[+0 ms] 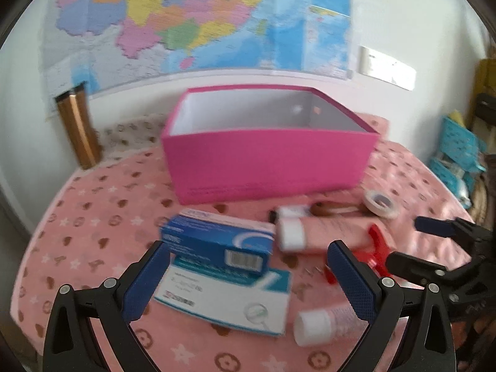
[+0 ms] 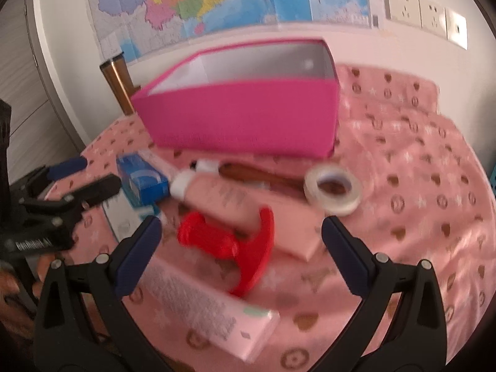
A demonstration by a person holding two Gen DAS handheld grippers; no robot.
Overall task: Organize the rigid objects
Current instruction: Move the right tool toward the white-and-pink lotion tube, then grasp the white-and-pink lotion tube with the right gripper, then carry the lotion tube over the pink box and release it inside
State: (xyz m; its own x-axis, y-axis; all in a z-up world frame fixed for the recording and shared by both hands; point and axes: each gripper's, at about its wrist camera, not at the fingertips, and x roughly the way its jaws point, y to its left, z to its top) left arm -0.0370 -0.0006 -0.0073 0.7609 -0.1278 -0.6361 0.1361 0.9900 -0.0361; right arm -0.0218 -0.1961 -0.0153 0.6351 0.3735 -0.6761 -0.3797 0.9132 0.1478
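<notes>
Right, nearest me the left gripper [image 1: 248, 276] hangs with its jaws spread wide and empty, over a blue carton [image 1: 217, 245] stacked on a white carton [image 1: 226, 300], with a small tube [image 1: 325, 322] just beside them. The right gripper [image 2: 241, 251] is likewise wide apart, holding nothing, above a red clip [image 2: 235, 245] that lies across a pink tube [image 2: 235, 198] on the pink cloth [image 2: 418, 186]. A second tube [image 2: 210, 307] lies low between its fingers. Further back sits a tape roll [image 2: 333, 190] next to a brown handle [image 2: 257, 175]. Beyond them stands the open pink box [image 2: 241, 117], its inside looking bare, and a map [image 1: 186, 21] hangs on the wall behind.
</notes>
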